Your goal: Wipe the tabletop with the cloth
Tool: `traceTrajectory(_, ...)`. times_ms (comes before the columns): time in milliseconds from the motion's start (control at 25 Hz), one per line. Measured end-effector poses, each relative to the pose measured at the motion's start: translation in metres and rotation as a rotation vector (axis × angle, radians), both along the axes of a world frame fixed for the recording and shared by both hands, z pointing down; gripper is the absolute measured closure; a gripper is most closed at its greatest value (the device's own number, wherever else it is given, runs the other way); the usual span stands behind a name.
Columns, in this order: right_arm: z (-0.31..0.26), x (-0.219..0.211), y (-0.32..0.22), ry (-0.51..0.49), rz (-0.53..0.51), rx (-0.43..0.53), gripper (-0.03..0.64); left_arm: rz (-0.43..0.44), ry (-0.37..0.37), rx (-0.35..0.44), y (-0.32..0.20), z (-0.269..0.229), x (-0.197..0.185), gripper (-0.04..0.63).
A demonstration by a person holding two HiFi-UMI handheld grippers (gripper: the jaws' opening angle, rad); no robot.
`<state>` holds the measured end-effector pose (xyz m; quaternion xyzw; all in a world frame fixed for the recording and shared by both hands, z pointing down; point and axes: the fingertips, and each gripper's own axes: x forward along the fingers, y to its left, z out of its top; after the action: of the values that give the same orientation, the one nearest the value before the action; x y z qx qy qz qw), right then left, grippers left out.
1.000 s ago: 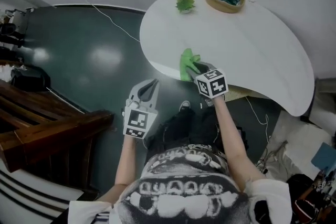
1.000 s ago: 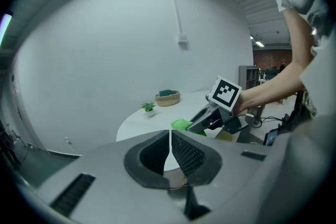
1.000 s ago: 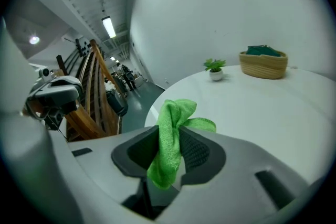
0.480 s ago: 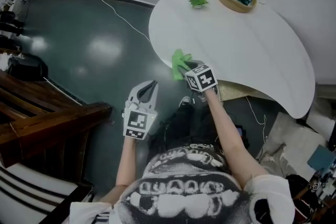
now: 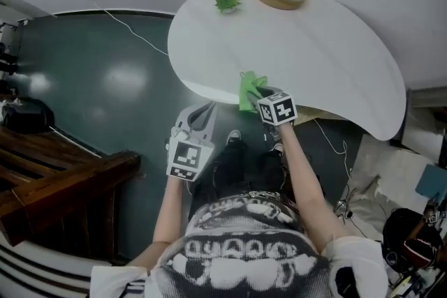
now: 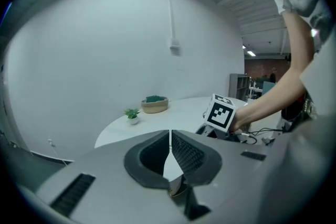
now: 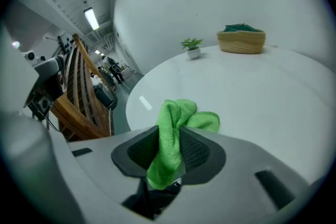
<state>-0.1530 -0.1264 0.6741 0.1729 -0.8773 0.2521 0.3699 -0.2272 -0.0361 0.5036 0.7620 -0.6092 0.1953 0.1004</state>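
One bunched, bright-green cloth [image 7: 174, 122]

green cloth pinched at the table's edge

the right gripper [image 7: 169, 135] is clamping the green cloth [image 7: 181, 113] between its jaws, the free end bunching ahead over the white tabletop [image 7: 262, 94]. a small potted plant [image 7: 192, 45] and a woven basket [image 7: 241, 41] are standing far back.
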Motion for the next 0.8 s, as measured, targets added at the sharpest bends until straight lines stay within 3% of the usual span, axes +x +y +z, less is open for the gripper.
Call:
traceTrajectory(320, -0.003, 0.146, -0.047, 0.031, 0.203, 0.016, 0.497, 0.177, -0.013, 0.025, -0.053, -0.012, 0.106, 0.583)
traceTrajectory(800, 0.001, 0.422, -0.090, 0.111, 0.512, 0.042, 0.497, 0.394, -0.010, 0.015, -0.097, -0.008, 0.297, 0.583)
